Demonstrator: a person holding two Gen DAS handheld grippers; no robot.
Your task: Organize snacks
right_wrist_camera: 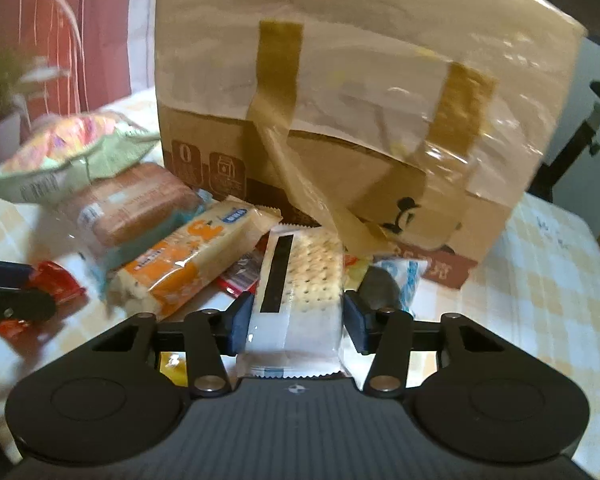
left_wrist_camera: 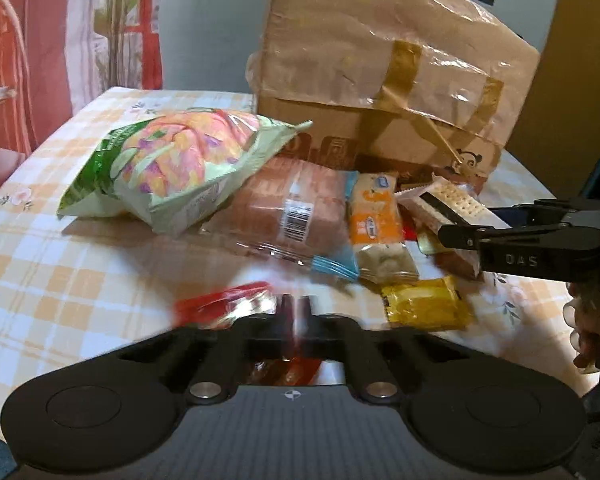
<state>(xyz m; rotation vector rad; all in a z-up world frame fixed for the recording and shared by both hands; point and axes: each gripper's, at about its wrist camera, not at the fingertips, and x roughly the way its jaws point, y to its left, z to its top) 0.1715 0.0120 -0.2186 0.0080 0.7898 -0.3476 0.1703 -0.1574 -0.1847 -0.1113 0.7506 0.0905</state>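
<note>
My left gripper (left_wrist_camera: 296, 312) is shut on a red shiny snack wrapper (left_wrist_camera: 224, 306), held low over the checked tablecloth (left_wrist_camera: 60, 264). My right gripper (right_wrist_camera: 296, 320) is shut on a clear pack of pale crackers (right_wrist_camera: 300, 280), in front of the taped cardboard box (right_wrist_camera: 340, 92). It shows from the left wrist view as a black arm (left_wrist_camera: 540, 240) holding the cracker pack (left_wrist_camera: 456, 200). A green chip bag (left_wrist_camera: 168, 172), a wrapped bread loaf (left_wrist_camera: 288, 208), an orange biscuit pack (left_wrist_camera: 374, 216) and a yellow packet (left_wrist_camera: 426, 304) lie on the cloth.
The cardboard box (left_wrist_camera: 380, 72) stands at the back of the table. Small red and blue-white packets (right_wrist_camera: 404, 276) lie under the cracker pack. A red curtain (left_wrist_camera: 16, 80) hangs at the left. The table edge runs close at the right (right_wrist_camera: 560, 280).
</note>
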